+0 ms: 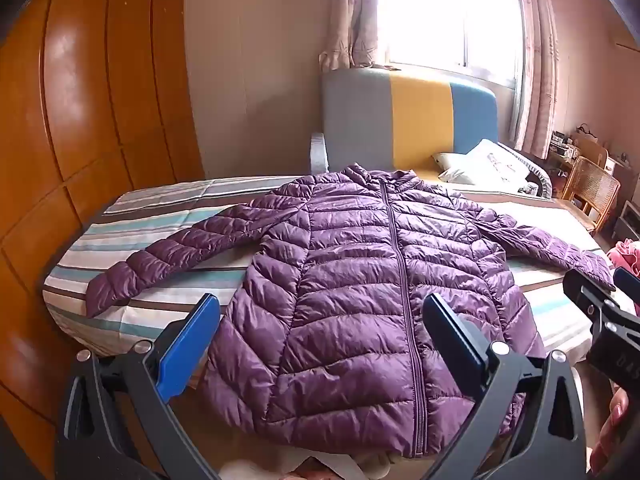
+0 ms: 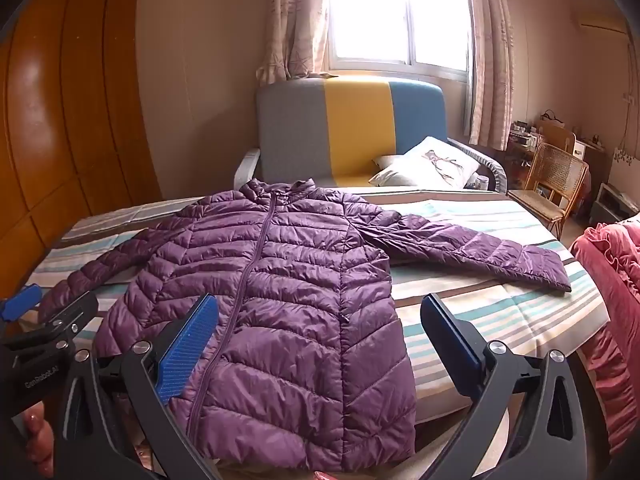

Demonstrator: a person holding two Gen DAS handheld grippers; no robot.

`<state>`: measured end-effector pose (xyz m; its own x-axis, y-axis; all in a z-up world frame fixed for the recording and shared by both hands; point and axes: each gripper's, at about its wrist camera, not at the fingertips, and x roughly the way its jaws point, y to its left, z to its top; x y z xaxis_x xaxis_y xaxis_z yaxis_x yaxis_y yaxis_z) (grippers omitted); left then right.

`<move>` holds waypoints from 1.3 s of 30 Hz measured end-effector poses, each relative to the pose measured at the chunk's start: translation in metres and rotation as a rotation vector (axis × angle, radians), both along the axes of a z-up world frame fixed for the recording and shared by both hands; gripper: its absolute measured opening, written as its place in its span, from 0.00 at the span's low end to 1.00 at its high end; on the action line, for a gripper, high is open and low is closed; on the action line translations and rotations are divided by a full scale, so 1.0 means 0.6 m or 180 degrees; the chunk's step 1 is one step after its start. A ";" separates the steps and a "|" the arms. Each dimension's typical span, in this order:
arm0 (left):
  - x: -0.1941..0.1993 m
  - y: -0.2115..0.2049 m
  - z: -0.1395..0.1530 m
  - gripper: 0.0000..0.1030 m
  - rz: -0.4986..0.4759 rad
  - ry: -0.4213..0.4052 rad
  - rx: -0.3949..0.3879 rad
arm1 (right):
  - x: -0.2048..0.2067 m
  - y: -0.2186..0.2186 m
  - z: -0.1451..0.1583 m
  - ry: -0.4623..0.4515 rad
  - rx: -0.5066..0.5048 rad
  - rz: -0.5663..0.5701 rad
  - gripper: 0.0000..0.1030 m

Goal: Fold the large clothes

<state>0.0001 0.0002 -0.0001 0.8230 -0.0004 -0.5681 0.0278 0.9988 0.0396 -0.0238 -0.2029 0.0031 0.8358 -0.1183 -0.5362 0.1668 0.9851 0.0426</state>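
Note:
A purple quilted puffer jacket [image 1: 360, 280] lies flat on the striped bed, zipped, front up, collar at the far side and both sleeves spread outward. It also shows in the right wrist view [image 2: 280, 300]. My left gripper [image 1: 320, 312] is open and empty, held above the jacket's hem near the front edge of the bed. My right gripper [image 2: 320, 312] is open and empty, held above the jacket's right side near the hem. The right gripper's body shows at the right edge of the left wrist view [image 1: 600, 320].
The striped sheet [image 2: 480, 300] covers the bed. A grey, yellow and blue sofa [image 2: 348, 128] with white pillows [image 2: 428, 168] stands behind it under the window. Wooden wardrobe doors [image 1: 80, 120] are on the left. A pink quilt [image 2: 616, 320] and a rattan chair [image 2: 556, 180] are on the right.

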 end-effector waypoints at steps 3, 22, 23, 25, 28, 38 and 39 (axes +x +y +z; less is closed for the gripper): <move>0.000 -0.002 0.000 0.98 0.0009 0.0016 0.0030 | -0.001 0.003 0.000 0.0008 -0.0009 0.0009 0.97; -0.002 -0.002 -0.004 0.98 -0.0133 0.0029 -0.0098 | -0.001 0.003 0.000 0.0018 -0.0020 0.0005 0.97; -0.003 -0.003 -0.004 0.98 -0.0152 0.0033 -0.0101 | -0.001 0.002 -0.001 0.0017 -0.0016 0.0002 0.97; -0.004 -0.003 -0.005 0.98 -0.0164 0.0038 -0.0096 | -0.002 0.002 -0.001 0.0011 -0.0014 0.0003 0.97; 0.001 -0.002 -0.005 0.98 -0.0169 0.0064 -0.0111 | -0.002 0.002 -0.001 0.0013 -0.0013 0.0006 0.97; 0.003 -0.004 -0.005 0.98 -0.0207 0.0074 -0.0124 | -0.003 -0.003 -0.002 0.0021 0.0010 -0.0009 0.97; 0.002 -0.004 -0.005 0.98 -0.0207 0.0072 -0.0129 | -0.003 -0.004 -0.002 0.0023 0.0015 -0.0007 0.97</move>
